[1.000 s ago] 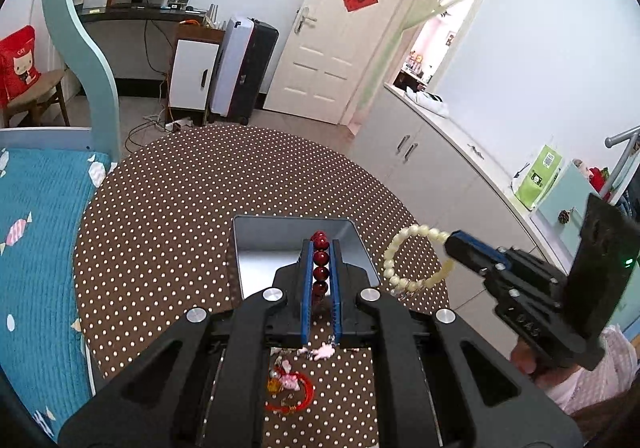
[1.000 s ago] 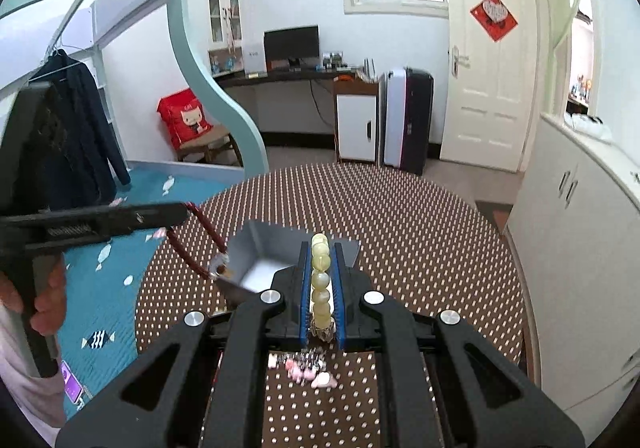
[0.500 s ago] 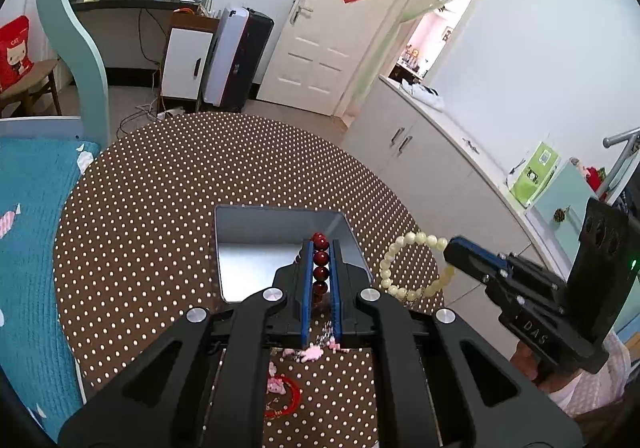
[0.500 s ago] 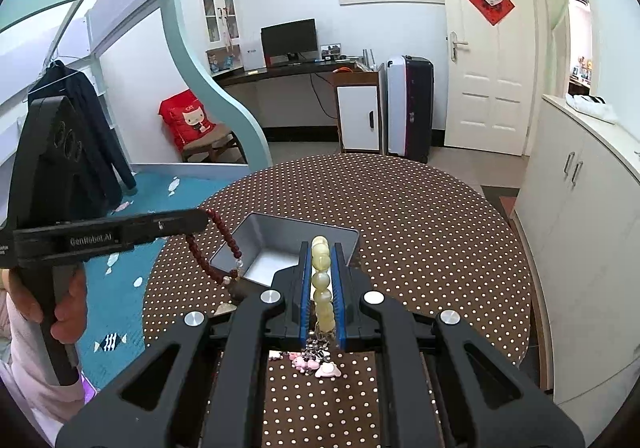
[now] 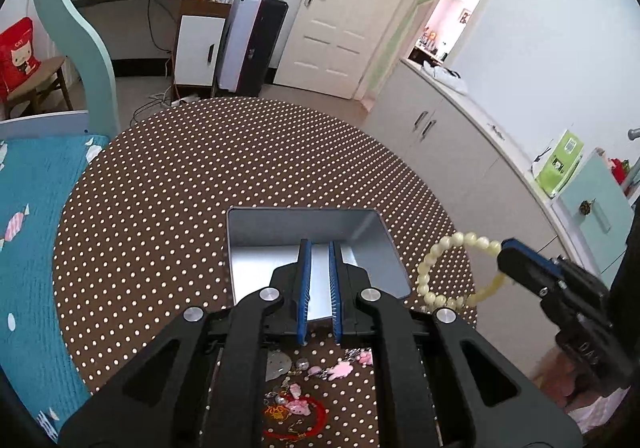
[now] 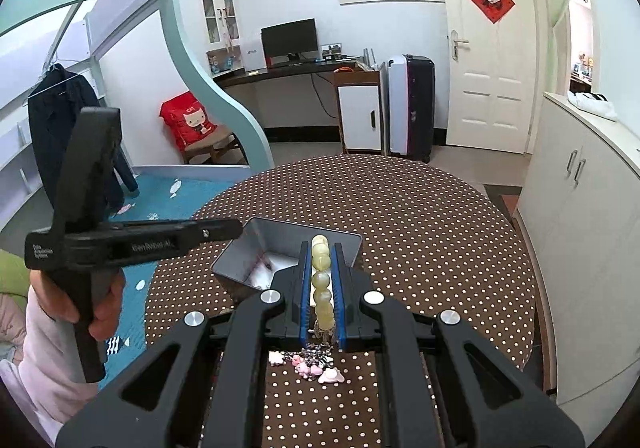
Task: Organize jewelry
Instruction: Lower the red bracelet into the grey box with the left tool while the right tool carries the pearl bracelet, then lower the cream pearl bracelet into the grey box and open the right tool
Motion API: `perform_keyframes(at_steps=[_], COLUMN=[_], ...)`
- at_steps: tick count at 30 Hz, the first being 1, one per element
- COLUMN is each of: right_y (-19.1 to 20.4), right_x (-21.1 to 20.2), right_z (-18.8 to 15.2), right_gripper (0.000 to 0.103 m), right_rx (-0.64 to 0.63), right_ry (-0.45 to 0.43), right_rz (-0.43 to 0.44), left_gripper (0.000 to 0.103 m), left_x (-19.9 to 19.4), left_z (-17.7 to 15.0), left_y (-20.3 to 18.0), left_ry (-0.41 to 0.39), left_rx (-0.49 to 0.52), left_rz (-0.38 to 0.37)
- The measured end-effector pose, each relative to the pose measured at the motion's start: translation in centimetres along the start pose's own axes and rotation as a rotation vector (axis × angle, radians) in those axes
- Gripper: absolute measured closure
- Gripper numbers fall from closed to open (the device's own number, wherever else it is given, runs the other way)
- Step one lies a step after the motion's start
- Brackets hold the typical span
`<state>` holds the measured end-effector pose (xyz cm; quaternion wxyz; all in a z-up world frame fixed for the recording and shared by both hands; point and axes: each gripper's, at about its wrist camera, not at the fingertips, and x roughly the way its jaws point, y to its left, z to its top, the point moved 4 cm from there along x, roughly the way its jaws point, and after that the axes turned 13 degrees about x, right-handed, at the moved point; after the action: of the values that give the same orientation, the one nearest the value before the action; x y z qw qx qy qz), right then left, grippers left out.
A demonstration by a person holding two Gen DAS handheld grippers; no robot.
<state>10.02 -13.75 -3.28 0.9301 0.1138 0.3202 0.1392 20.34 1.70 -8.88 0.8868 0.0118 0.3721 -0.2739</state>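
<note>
While the left gripper (image 5: 318, 280) hangs over the grey metal tin (image 5: 376, 244) at frame centre, its blue pads stand apart with nothing between them: released. In the right wrist view a reddish item, too blurred to identify, appears to lie on the tin floor, so at least one piece is probably stowed.

The right gripper (image 6: 322, 288) is clenched on the pale bead bracelet (image 6: 321, 276); in the left wrist view the loop hangs at centre right, just beside the tin's right wall and outside it. Depositing it is judged the step in hand.

Remaining work: the pink charms (image 5: 342, 368), a silver disc pendant (image 5: 276, 366) and a red cord bracelet (image 5: 296, 414) lie loose on the dotted tablecloth (image 5: 160, 207) at lower centre, below the tin.

Clearances: the tin has upright walls, so the loop must pass over the right rim. The tin's right side sits near the table edge; cloth above and left of the tin is open.
</note>
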Motion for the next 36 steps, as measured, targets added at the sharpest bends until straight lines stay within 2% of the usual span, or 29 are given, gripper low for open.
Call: perform_keyframes(at_steps=[4, 6, 7, 8, 9, 14, 17, 22, 24, 26, 27, 32, 36], right_y=[0.0, -0.2, -0.3, -0.4, -0.4, -0.2, 0.1, 0.5, 0.6, 0.6, 0.5, -0.1, -0.6], right_x=[0.0, 0.1, 0.1, 0.1, 0.2, 0.1, 0.0, -0.5, -0.5, -0.4, -0.4, -0.2, 0.4], right_z=[0.0, 0.2, 0.3, 0.3, 0.4, 0.2, 0.2, 0.2, 0.2, 0.1, 0.0, -0.2, -0.5], right_gripper=[0.094, 0.094, 0.094, 0.094, 0.094, 0.094, 0.094, 0.094, 0.094, 0.094, 0.094, 0.094, 0.094], right_rx=[-0.001, 0.005, 0.012, 0.017, 0.02, 0.026, 0.019, 0.014, 0.012, 0.01, 0.009, 0.014, 0.025], right_ry=[0.003, 0.005, 0.007, 0.01, 0.012, 0.026, 0.031, 0.027, 0.031, 0.035, 0.037, 0.042, 0.056], right_rz=[0.023, 0.03, 0.031, 0.033, 0.038, 0.054, 0.054, 0.061, 0.056, 0.05, 0.045, 0.009, -0.02], left_gripper=[0.095, 0.088, 0.073, 0.044, 0.034, 0.033, 0.043, 0.059, 0.073, 0.095, 0.1, 0.101, 0.101], left_x=[-0.5, -1.0, -1.2, -1.3, -1.3, -1.1, 0.2, 3.2, 4.1, 5.0, 5.3, 4.9, 3.2], left_z=[-0.8, -1.5, -2.0, -2.5, -2.9, -4.9, -5.9, -6.6, -6.8, -6.8, -6.8, -6.8, -6.4], left_y=[-0.4, -1.1, -1.8, -2.4, -2.9, -6.2, -7.8, -8.4, -8.6, -8.7, -8.7, -8.1, -6.8], left_ry=[0.009, 0.01, 0.015, 0.024, 0.029, 0.036, 0.055, 0.092, 0.109, 0.126, 0.129, 0.114, 0.081], left_rx=[0.034, 0.061, 0.078, 0.092, 0.098, 0.188, 0.239, 0.261, 0.254, 0.24, 0.234, 0.205, 0.178], left_rz=[0.016, 0.004, -0.009, -0.015, -0.014, -0.07, -0.094, -0.124, -0.146, -0.175, -0.184, -0.209, -0.184])
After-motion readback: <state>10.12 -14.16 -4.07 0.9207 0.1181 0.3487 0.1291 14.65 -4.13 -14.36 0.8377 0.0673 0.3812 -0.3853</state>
